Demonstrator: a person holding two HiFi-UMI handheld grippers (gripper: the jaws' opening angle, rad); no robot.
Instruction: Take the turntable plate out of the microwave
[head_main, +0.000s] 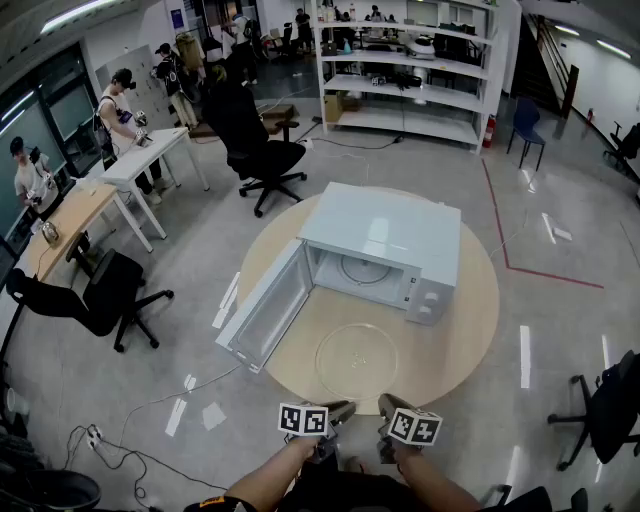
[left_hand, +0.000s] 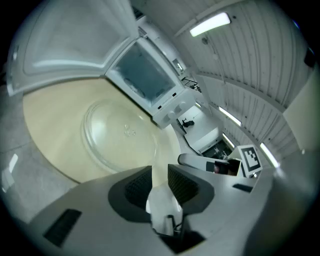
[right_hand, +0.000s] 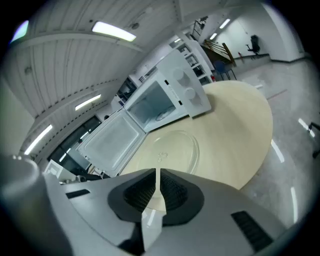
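The clear glass turntable plate (head_main: 355, 360) lies flat on the round wooden table (head_main: 470, 320), just in front of the white microwave (head_main: 385, 245). The microwave's door (head_main: 265, 305) hangs wide open to the left, and its cavity shows only the roller ring. My left gripper (head_main: 338, 410) and right gripper (head_main: 390, 404) hover side by side at the table's near edge, short of the plate. The left gripper view has the plate (left_hand: 117, 132) ahead of my left gripper (left_hand: 159, 182), jaws slightly apart and empty. In the right gripper view the plate (right_hand: 170, 152) lies beyond my right gripper (right_hand: 158, 192), jaws almost touching, holding nothing.
A black office chair (head_main: 100, 295) stands left of the table, another (head_main: 255, 150) behind it and one (head_main: 610, 410) at the right. Desks with people (head_main: 120, 110) line the far left. White shelving (head_main: 410, 70) fills the back. Cables (head_main: 120, 450) lie on the floor.
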